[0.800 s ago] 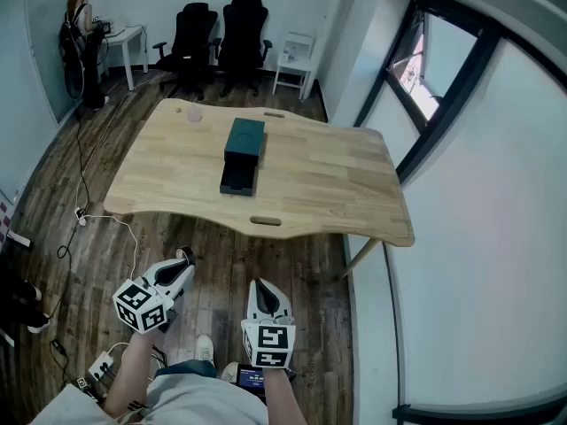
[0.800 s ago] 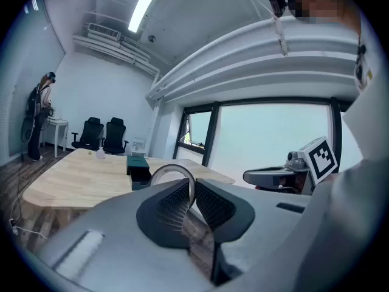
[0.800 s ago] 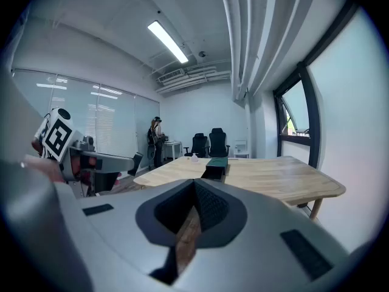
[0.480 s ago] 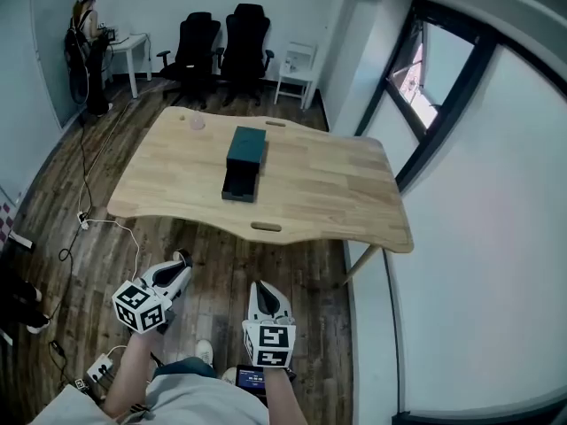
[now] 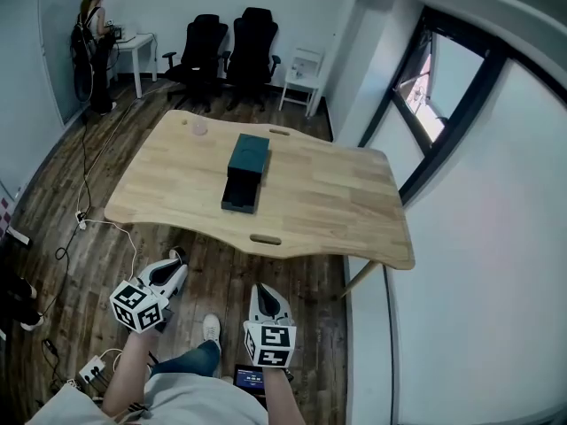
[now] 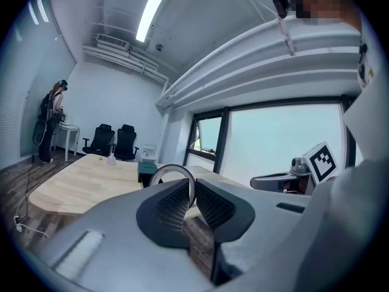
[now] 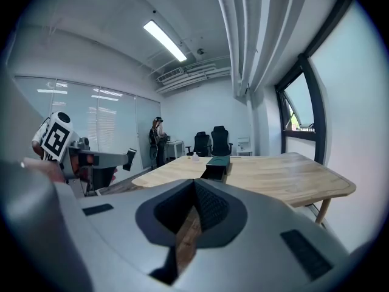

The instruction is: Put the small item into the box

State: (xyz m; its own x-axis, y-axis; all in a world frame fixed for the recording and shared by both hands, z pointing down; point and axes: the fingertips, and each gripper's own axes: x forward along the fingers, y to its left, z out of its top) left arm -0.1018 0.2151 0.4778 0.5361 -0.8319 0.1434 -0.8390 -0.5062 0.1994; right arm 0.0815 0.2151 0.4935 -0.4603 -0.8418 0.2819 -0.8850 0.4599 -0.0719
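Observation:
A dark teal box [image 5: 245,172] lies mid-table on the wooden table [image 5: 328,202], its near part slid open. It also shows as the box [image 6: 146,170] and the box [image 7: 216,165] in the two gripper views. My left gripper [image 5: 178,258] hangs low over the floor, well short of the table. In the left gripper view the left gripper [image 6: 193,185] is shut on a thin silvery ring [image 6: 173,165] that stands up between the pads. My right gripper [image 5: 260,289] is beside it; the right gripper [image 7: 194,188] is shut with nothing in it.
A small pale bottle [image 5: 198,127] stands near the table's far left corner. Two black office chairs [image 5: 226,42] and a white side table [image 5: 306,67] are behind the table. A person [image 5: 93,25] stands at the back left. Cables [image 5: 84,215] trail over the wood floor; a window wall runs along the right.
The view has shifted a little toward the table, and a leg and shoe now show below. Both grippers keep their places and their grip.

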